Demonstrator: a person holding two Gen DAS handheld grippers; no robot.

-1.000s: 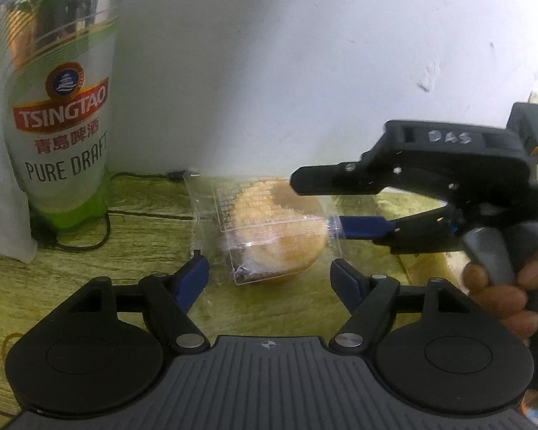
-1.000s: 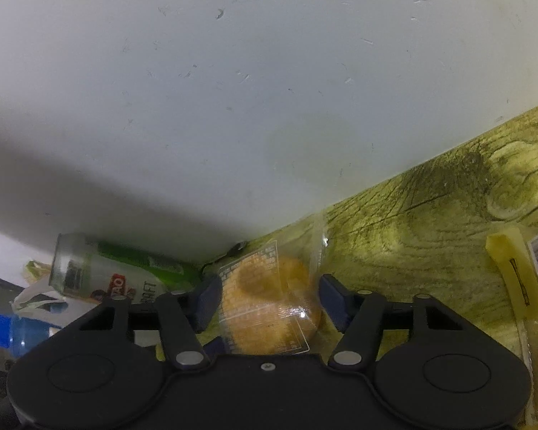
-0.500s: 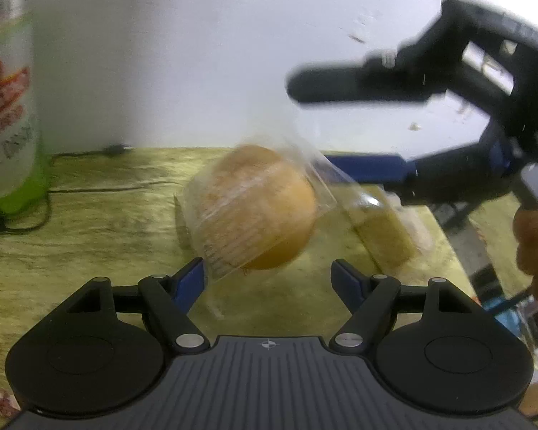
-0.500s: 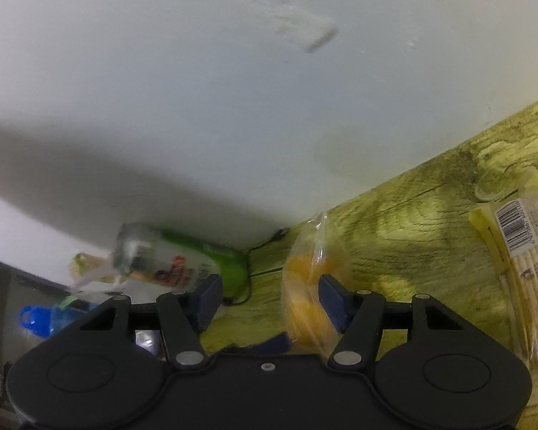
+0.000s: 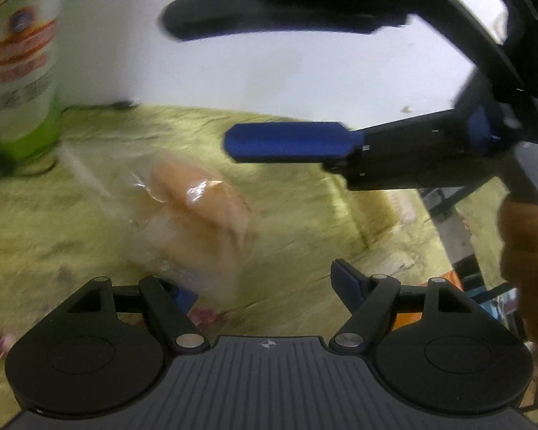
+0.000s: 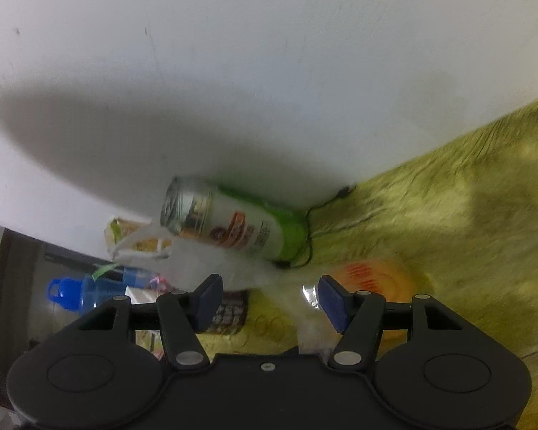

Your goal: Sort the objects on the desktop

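A round bun in a clear plastic wrapper (image 5: 197, 215) lies on the yellow-green wooden desktop (image 5: 305, 193), blurred by motion. My left gripper (image 5: 262, 283) is open just in front of it, with the wrapper's near edge over the left fingertip. My right gripper (image 6: 269, 301) is open and empty; in the left wrist view it hovers above and right of the bun (image 5: 287, 86). The bun shows low in the right wrist view (image 6: 373, 279), beside the right fingertip.
A green Tsingtao beer can (image 5: 18, 61) stands at the back left by the white wall; it also shows in the right wrist view (image 6: 233, 222). A black cable (image 6: 326, 200) runs behind it. A white plastic bag (image 6: 197, 261), a blue bottle (image 6: 89, 290) and a dark packet (image 6: 229, 315) lie left.
My right gripper has let go of the wrapped bun, opened and lifted away. The bun has dropped onto the desk, lower and nearer my left gripper. Both views have swung.
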